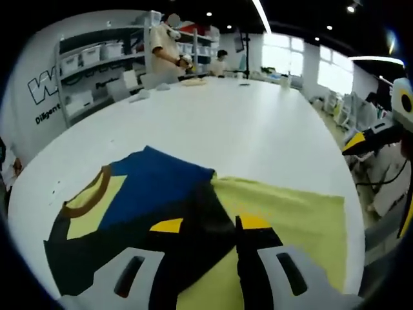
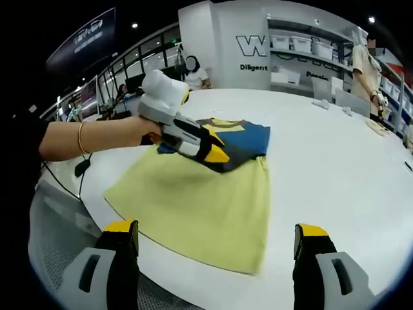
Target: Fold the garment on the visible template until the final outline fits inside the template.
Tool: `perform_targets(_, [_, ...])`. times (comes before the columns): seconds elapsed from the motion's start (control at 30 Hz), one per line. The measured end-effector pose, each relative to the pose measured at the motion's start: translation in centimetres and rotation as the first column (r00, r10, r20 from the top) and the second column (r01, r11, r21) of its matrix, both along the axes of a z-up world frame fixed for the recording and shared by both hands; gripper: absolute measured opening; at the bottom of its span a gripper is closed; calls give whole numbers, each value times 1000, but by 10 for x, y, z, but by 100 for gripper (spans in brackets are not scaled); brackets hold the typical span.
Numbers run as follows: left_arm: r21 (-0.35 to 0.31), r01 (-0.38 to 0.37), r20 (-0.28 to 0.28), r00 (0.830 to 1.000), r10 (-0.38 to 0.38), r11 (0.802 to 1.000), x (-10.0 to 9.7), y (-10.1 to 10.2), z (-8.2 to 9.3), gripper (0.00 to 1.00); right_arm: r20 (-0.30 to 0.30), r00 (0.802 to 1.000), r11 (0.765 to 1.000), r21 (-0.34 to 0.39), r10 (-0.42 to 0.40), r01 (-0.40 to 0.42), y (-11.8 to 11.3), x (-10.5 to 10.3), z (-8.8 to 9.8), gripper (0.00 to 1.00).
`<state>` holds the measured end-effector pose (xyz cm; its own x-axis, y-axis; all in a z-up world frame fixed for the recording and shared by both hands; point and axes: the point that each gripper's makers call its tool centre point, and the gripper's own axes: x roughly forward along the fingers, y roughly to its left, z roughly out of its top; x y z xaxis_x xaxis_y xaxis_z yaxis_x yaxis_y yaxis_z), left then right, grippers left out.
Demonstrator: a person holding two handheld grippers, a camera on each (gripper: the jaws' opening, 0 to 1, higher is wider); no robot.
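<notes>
Here the left hand-held gripper (image 2: 216, 155) is clenched on the shirt (image 2: 206, 200) at its dark fold, mid-worktop (image 2: 335, 161) — right hand-held gripper (image 2: 216, 248) hangs released, jaws wide, just short of the yellow hem — shirt's length runs away from it

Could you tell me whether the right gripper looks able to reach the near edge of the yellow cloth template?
Probably yes: the right gripper is open, and the yellow cloth template's near edge lies bare ahead; the left gripper works farther off on the blue-and-black garment.
</notes>
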<state>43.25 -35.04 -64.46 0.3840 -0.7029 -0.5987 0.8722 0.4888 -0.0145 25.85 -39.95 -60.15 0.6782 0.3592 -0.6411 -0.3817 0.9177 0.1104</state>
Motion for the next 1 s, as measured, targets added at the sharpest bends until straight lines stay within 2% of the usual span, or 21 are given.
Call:
perform_targets(0.2, [-7, 0, -58, 998, -1, 1000, -8, -1, -8, 21, -4, 1000, 1000, 1, 0, 0, 0, 0, -1, 99])
perform_targets(0.43, [-23, 14, -85, 996, -16, 1000, -15, -7, -11, 19, -3, 1000, 1000, 4, -3, 3, -1, -1, -2, 99])
perform_targets(0.6, [-47, 42, -88, 995, -46, 998, -21, -16, -10, 19, -8, 1000, 1000, 4, -6, 6, -2, -3, -4, 99])
perform_targets(0.7, [-83, 82, -91, 992, -89, 993, -29, -27, -7, 19, -7, 1000, 1000, 7, -10, 10, -2, -3, -3, 99])
perform_targets(1.0, [-122, 170, -74, 981, -180, 978, -45, -47, -6, 21, -8, 1000, 1000, 8, -9, 9, -2, -3, -4, 99])
